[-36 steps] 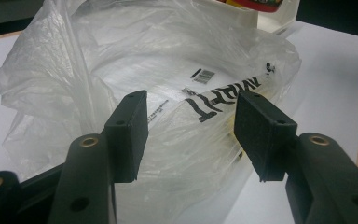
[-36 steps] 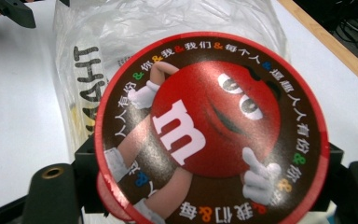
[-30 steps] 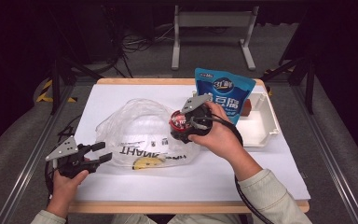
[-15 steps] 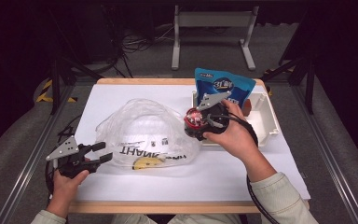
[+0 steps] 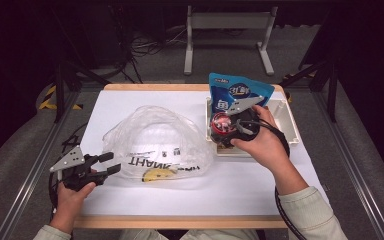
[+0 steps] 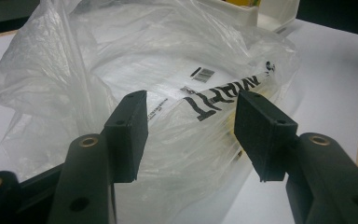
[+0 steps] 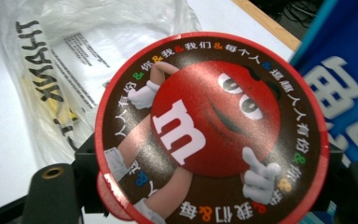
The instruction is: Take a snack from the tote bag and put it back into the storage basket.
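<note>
We hold the candy tub (image 5: pixel 222 125) clamped in our right gripper (image 5: pixel 228 131) above the white tray's (image 5: pixel 291 125) left edge, while our left gripper (image 5: pixel 105 163), jaws apart, faces the plastic bag (image 5: pixel 155 142).

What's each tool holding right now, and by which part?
The right tool grips the candy tub by its sides, below the lid. The left tool holds nothing.
</note>
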Tool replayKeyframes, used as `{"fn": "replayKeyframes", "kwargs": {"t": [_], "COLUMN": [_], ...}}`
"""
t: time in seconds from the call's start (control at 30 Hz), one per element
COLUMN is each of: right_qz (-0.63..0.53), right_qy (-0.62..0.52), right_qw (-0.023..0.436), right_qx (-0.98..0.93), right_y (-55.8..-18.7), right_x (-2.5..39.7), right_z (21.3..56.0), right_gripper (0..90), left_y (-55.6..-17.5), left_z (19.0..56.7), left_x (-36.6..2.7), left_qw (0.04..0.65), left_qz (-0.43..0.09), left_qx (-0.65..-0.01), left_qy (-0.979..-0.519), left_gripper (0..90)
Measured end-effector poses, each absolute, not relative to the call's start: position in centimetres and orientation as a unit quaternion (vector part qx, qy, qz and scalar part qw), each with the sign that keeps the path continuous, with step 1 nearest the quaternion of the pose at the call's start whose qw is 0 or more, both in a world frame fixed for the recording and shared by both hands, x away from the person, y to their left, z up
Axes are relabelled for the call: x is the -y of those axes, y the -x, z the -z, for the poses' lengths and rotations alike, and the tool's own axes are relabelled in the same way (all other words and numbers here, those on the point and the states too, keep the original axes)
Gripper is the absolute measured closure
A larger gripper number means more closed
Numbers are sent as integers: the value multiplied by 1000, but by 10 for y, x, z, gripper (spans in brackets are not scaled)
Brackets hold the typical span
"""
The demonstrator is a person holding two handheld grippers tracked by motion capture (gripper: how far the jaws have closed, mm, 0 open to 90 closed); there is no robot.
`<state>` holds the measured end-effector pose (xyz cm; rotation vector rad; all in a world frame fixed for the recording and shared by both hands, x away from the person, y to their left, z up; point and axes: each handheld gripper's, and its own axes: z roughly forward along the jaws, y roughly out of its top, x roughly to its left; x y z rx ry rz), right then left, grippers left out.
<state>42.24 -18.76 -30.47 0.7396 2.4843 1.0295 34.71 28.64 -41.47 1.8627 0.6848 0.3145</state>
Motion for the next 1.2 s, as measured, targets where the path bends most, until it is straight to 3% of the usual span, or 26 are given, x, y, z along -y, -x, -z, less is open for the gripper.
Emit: {"fn": "replayKeyframes", "kwargs": {"t": [1.2], "right_qz": [-343], "right_qy": [-325], "right_qw": [205], "right_qx": [-857], "right_y": [-434], "right_x": [267], "right_z": [320], "right_gripper": [255], "left_y": [-347], "left_z": [415], "left_x": [-286], "left_qw": [535], "left_qz": [-133], "left_qx": [-289], "left_qy": [-782], "left_gripper": [450]}}
